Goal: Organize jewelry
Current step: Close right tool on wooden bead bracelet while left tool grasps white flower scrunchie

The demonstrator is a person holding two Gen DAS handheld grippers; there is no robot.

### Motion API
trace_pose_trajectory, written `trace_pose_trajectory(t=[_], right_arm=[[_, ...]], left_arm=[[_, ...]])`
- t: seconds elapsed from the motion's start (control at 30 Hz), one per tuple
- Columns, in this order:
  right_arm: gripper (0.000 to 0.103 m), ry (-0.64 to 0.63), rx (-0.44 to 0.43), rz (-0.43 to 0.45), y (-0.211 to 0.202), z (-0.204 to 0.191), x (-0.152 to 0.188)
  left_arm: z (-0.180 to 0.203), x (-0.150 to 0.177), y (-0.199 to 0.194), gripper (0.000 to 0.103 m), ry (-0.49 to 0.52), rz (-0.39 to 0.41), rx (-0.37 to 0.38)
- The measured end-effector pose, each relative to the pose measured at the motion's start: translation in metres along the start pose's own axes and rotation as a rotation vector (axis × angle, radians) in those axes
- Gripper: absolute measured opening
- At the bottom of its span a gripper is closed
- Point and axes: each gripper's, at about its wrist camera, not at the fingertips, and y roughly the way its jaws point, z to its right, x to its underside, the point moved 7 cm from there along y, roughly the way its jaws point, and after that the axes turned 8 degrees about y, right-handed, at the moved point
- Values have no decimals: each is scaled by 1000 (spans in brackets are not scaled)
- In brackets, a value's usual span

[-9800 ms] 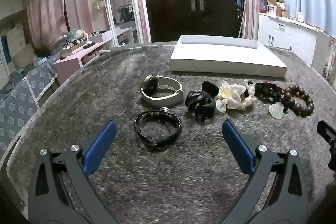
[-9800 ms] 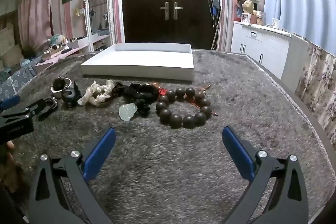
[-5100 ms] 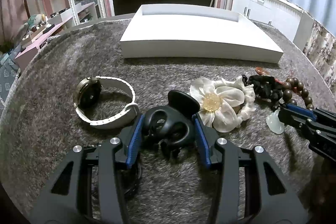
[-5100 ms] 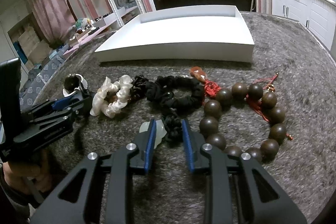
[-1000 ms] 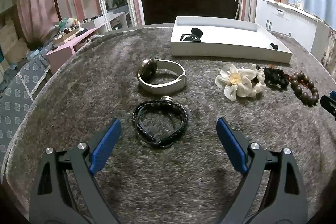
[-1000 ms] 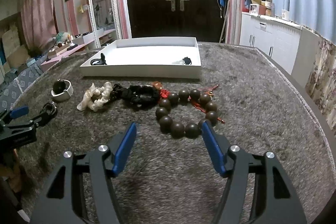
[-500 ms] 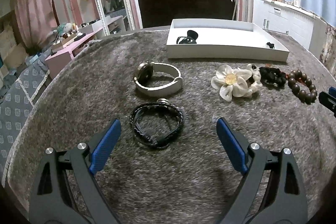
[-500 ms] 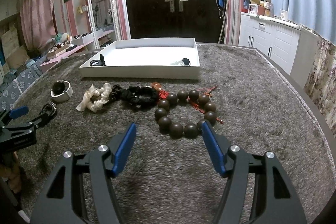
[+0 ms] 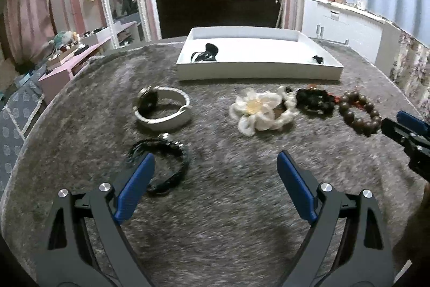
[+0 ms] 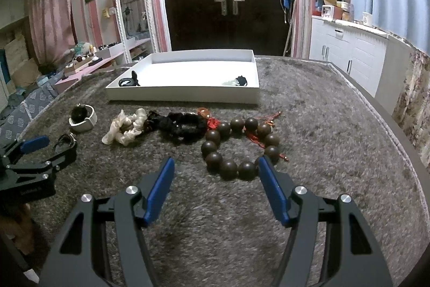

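Note:
My left gripper point(image 9: 215, 166) is open over the grey rug, empty. A black braided bracelet point(image 9: 164, 163) lies partly behind its left finger. Beyond it sit a white-strapped watch point(image 9: 161, 109), a white flower scrunchie point(image 9: 258, 109), a black scrunchie point(image 9: 314, 101) and a brown bead bracelet point(image 9: 360, 112). My right gripper point(image 10: 215, 168) is open too, with the near beads of the bead bracelet point(image 10: 239, 144) just ahead of its tips. The white tray point(image 10: 185, 94) at the back holds a black hair claw point(image 10: 129, 81) and a small pendant with a black cord point(image 10: 237, 81).
The rug-covered table point(image 10: 336, 141) ends at a curved edge on the right, near white cabinets point(image 10: 349, 55). A pink shelf unit point(image 9: 70, 66) stands off the left side. The right gripper shows at the right border point(image 9: 405, 131) of the left wrist view.
The left gripper has shifted right, so the braided bracelet now sits by its left finger instead of centred. The right gripper has stayed put.

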Motion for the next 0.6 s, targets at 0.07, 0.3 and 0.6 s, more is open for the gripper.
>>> trace_pose_trajectory(t=[0.07, 0.3, 0.6], right_arm=[[65, -6, -5, -2, 1, 0, -2], [65, 10, 1, 3, 2, 11, -12], [65, 19, 37, 4, 8, 31, -21]], left_arm=[[4, -5, 0, 91, 1, 10, 8], [12, -25, 2, 91, 7, 41, 18], [17, -33, 20, 87, 8, 2, 22]])
